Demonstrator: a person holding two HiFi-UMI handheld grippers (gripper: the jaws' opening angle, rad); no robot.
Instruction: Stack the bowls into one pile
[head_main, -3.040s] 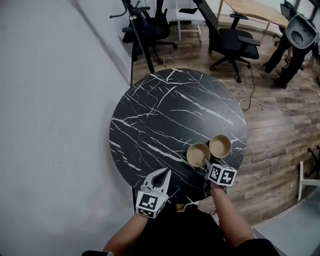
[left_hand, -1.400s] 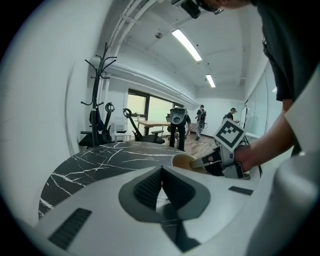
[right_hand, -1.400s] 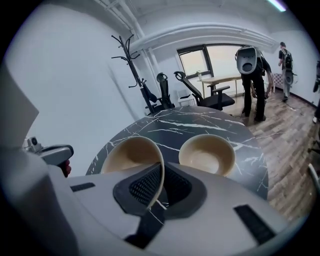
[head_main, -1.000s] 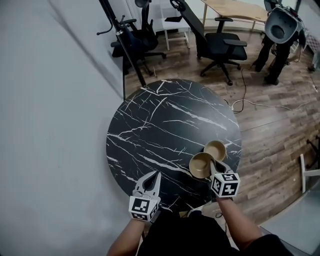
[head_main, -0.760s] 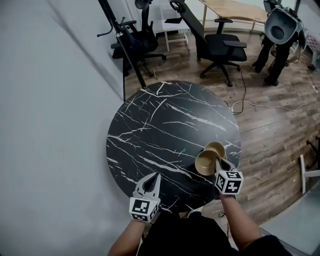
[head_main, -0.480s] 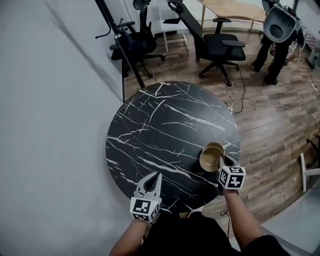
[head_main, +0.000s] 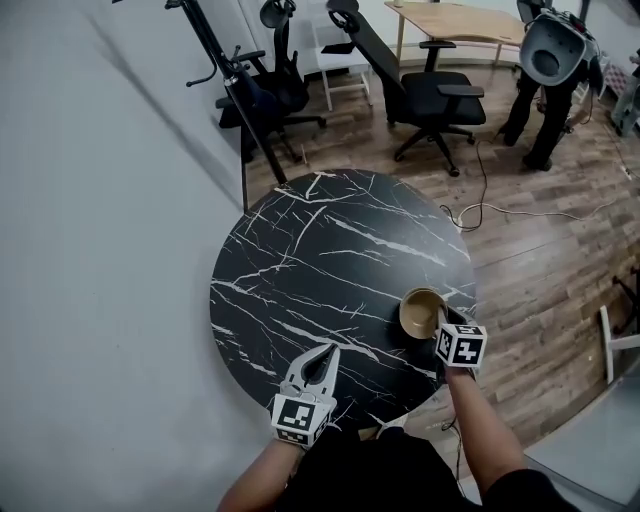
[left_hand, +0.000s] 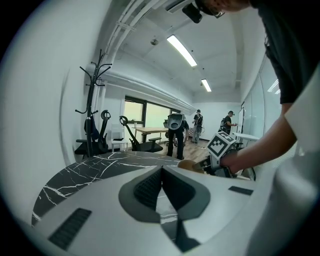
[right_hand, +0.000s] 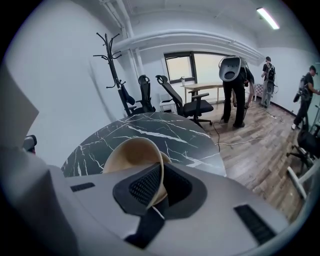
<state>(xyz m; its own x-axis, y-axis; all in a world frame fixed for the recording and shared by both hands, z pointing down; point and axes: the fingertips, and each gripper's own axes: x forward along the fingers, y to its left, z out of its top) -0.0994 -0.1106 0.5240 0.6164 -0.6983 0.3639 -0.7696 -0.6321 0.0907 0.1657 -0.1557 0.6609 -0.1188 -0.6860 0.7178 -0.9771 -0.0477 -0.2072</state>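
Note:
On the round black marble table (head_main: 320, 260) a tan bowl (head_main: 421, 312) sits near the right edge, and my right gripper (head_main: 440, 323) is shut on its near rim. In the right gripper view the jaws pinch the thin wall of this bowl (right_hand: 131, 151), which is tilted up towards the camera. The second bowl lies directly under it and is almost wholly hidden; whether the two touch I cannot tell. My left gripper (head_main: 329, 352) hovers over the table's near edge, shut and empty, well left of the bowls. The left gripper view shows a sliver of the bowl (left_hand: 188, 164).
The bowls stand close to the table's right rim (head_main: 468, 300), with wooden floor and a cable (head_main: 500, 212) beyond. Office chairs (head_main: 430, 95) and a coat stand (head_main: 215, 75) are behind the table. A person (head_main: 550, 70) stands at the far right. A grey wall runs along the left.
The right gripper has carried the tan bowl to the right and down, over the second bowl, which now is covered. The left gripper has edged forward over the table's edge.

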